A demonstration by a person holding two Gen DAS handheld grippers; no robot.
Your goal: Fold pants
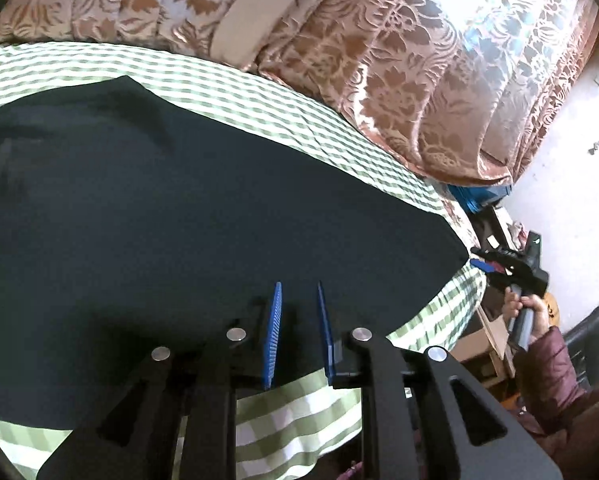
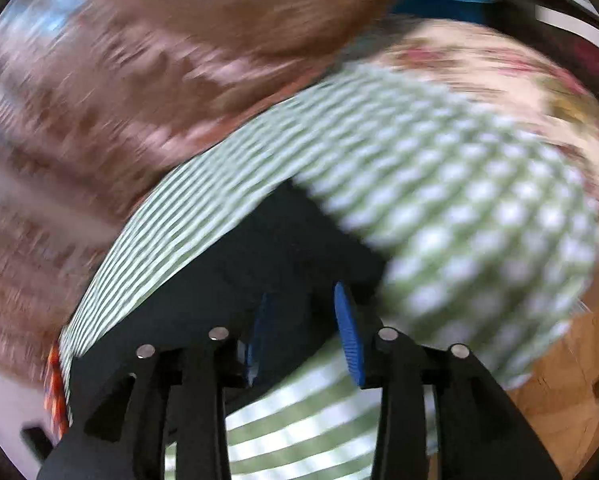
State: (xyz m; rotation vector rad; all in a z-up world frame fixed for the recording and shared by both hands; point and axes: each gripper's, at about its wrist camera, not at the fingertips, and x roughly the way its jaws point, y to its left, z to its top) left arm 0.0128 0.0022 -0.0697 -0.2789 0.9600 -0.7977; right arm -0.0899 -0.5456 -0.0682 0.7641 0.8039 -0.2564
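**Both claws open over the pants, nothing gripped**

In the left wrist view, the left gripper (image 1: 298, 296) stands with its blue pads a narrow gap apart and nothing between them. The dark pants (image 1: 179, 220) lie spread flat ahead of it and to its left, on a green-checked sheet (image 1: 299, 412); their near edge runs just under the fingertips. Beyond the pants hangs a brown flowered curtain (image 1: 379, 80). Far to this claw's right, past the pants' corner, the right gripper (image 1: 484, 265) shows small, just off that corner, in a hand (image 1: 527, 308).

The right wrist view is badly blurred. The right gripper (image 2: 305, 300) has its pads wider apart than the left's, and nothing is visibly clamped. A corner of the pants (image 2: 291, 240) lies directly ahead of its fingertips and to its left, with checked sheet (image 2: 459, 200) to its right.

Likely risks: the left claw's narrow opening could skid over the flat hem, or pinch the sheet along with the cloth, since the two lie in contact. The right claw, judging by the blur, is moving fast and could overshoot the corner, so the fold would lift unevenly and skew.
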